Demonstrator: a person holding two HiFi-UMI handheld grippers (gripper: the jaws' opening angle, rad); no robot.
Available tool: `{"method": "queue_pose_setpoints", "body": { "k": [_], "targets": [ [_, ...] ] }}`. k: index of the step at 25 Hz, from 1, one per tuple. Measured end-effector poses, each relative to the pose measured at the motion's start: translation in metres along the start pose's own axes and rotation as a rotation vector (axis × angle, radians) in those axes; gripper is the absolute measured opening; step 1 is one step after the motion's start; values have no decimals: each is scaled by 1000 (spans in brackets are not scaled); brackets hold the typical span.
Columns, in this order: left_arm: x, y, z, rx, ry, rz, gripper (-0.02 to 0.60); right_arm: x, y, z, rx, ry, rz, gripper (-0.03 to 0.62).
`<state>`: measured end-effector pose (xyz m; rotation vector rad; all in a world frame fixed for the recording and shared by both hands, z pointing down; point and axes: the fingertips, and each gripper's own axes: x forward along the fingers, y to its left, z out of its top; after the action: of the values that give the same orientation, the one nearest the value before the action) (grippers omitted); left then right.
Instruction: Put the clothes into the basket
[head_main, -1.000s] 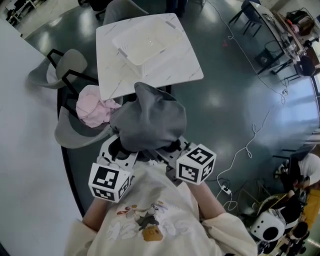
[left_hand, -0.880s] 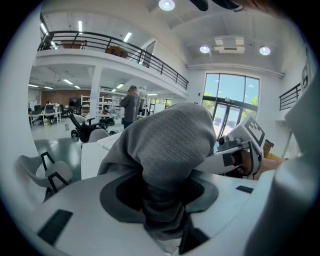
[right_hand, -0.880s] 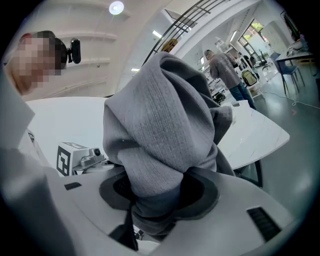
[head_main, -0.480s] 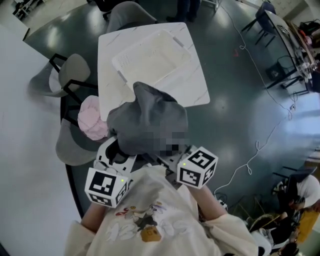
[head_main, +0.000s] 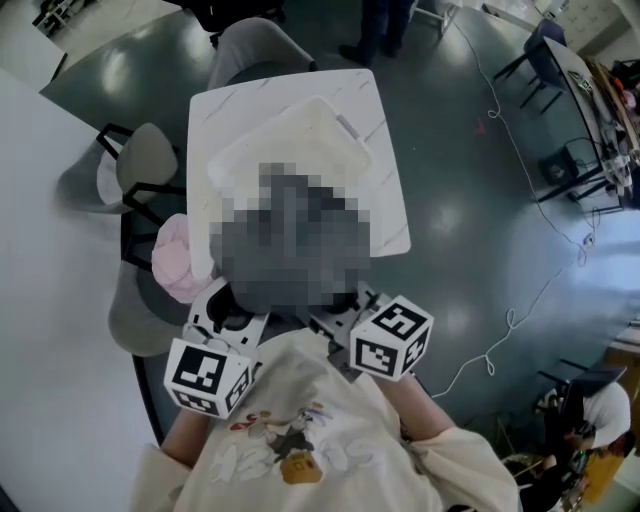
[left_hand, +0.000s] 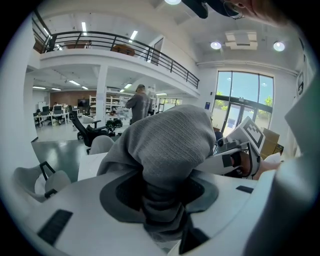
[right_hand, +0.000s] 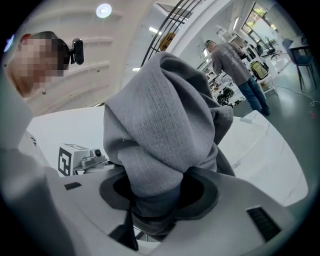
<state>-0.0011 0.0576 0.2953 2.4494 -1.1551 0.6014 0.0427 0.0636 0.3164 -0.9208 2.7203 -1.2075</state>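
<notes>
Both claws clamped on one grey garment (left_hand: 170, 140), held up over the near side of the white table (head_main: 390, 200).
White basket (head_main: 300, 125) sits on the table, toward its far side; the bunched grey garment is raised in front of it, not in it. Pink garment (head_main: 172, 265) lies on a chair (head_main: 130, 310) just left of the table. Left gripper (left_hand: 162, 202) and right gripper (right_hand: 152, 202) are side by side at the table's near edge, each with jaws pinched on a fold of the grey cloth.

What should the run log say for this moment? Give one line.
phase: grey garment not yet in basket | left gripper: shut on grey garment | right gripper: same | basket: on white table | pink garment: on chair
</notes>
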Motion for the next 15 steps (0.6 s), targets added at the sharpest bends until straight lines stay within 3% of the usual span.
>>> {"method": "queue_pose_setpoints", "body": {
  "k": [4,15],
  "targets": [
    [28,2,21,-23,-6,17,175,-1,-23,29,-12,33,11,184],
    [63,14,45,-54,-19,70,175,10,-56,62,2,66,44,184]
  ]
}}
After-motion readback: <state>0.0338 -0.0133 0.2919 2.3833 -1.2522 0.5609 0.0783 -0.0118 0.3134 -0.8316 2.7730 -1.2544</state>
